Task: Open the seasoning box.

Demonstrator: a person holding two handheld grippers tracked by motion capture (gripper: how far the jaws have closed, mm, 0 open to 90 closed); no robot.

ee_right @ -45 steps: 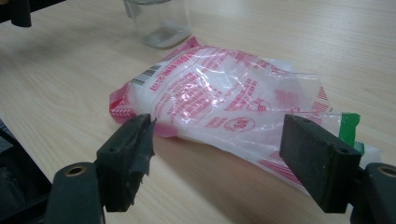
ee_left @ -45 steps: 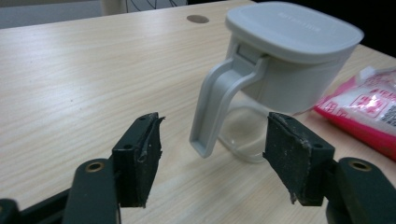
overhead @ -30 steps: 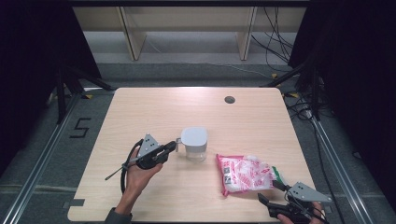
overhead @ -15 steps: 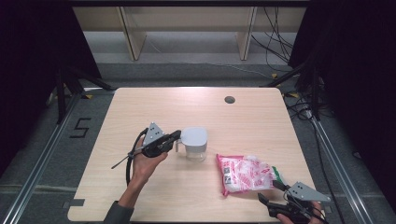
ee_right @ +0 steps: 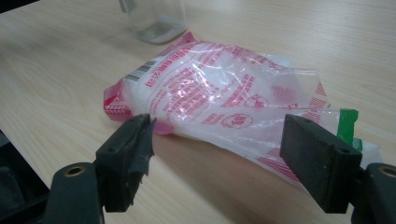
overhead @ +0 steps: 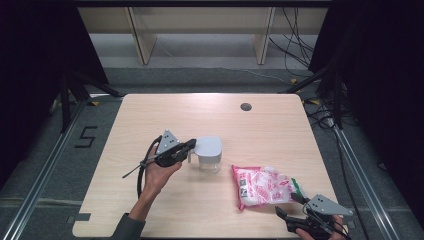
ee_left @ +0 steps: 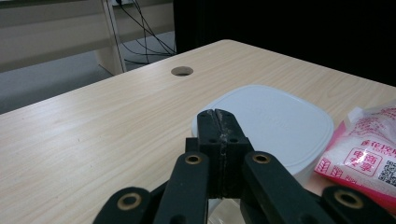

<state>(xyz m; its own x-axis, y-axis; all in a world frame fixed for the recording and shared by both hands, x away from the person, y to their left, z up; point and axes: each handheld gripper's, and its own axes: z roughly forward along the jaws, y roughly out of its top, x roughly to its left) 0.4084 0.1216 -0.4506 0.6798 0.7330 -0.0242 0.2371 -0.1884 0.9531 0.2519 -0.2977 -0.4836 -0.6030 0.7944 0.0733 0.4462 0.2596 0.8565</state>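
Note:
A clear square container [overhead: 210, 161] with a white lid [overhead: 210, 145] stands at the table's middle. My left gripper [overhead: 192, 145] is shut, its jaws pressed flat together, and its tips reach the lid's left edge. In the left gripper view the shut left gripper [ee_left: 218, 116] sits just before the lid [ee_left: 275, 121]; nothing shows between the jaws. A pink and clear plastic bag [overhead: 262, 185] of white grains lies to the right. My right gripper [overhead: 286, 204] stands open at the front right, its jaws [ee_right: 219, 128] spread just short of the bag [ee_right: 210, 88].
A round cable hole [overhead: 245, 106] is in the table's far side. The bag's end has a green clip [ee_right: 348, 123]. The wooden table [overhead: 165, 115] has bare room at the left and back. Metal rails and cables run along the floor beside it.
My left hand has shifted a little to the right, bringing its shut jaws up to the container's lid. The right gripper and the bag have stayed put.

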